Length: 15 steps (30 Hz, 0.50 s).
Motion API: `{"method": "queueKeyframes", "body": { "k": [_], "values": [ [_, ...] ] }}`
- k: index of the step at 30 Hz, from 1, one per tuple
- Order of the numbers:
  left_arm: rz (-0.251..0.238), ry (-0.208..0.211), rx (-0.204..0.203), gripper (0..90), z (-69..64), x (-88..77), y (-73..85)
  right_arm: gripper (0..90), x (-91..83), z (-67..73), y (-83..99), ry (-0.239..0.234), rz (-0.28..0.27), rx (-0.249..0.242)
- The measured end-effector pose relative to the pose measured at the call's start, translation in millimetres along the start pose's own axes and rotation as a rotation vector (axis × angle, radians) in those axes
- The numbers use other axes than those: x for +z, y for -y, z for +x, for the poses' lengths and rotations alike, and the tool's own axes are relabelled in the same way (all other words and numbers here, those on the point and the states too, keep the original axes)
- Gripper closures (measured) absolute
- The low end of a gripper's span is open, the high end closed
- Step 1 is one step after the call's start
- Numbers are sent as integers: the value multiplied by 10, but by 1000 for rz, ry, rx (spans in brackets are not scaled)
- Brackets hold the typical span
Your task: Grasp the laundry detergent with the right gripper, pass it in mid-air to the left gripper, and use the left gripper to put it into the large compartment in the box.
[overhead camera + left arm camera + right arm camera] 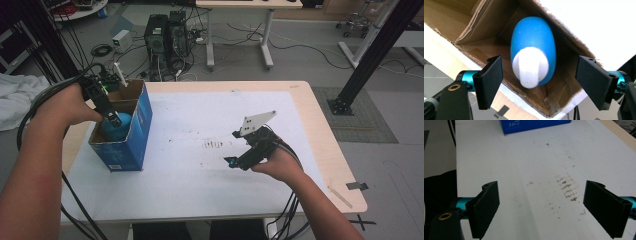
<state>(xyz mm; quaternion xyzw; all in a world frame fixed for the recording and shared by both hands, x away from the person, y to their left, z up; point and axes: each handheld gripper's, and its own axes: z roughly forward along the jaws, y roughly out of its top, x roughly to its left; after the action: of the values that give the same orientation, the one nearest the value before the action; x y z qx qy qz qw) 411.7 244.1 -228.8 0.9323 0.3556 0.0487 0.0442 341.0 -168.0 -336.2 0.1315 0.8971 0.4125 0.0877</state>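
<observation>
A blue bottle (533, 45) with a rounded, egg-like body and a white cap (530, 67) lies inside an open cardboard box (134, 131). In the left gripper view the bottle leans into a corner of the box's brown interior, its white capped end towards the camera and its blue body running away towards the box floor. The box has blue printed outer walls and plain brown flaps (131, 89) folded open at the top. It stands upright at the left part of the white-covered counter (200, 175), near the left edge. In the high view the bottle's blue top (116, 129) shows just below the box rim.
</observation>
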Motion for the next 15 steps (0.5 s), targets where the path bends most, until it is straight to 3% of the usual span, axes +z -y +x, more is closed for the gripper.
{"method": "queueKeyframes", "body": {
  "k": [8,15],
  "values": [
    [-8,-11,48,193,-109,-150,-45,128,-47,-18,-66,-3,25,-8],
    [-20,-2,114,156,-259,-261,-127,128,-60,-52,-74,-5,51,-3]
  ]
}}
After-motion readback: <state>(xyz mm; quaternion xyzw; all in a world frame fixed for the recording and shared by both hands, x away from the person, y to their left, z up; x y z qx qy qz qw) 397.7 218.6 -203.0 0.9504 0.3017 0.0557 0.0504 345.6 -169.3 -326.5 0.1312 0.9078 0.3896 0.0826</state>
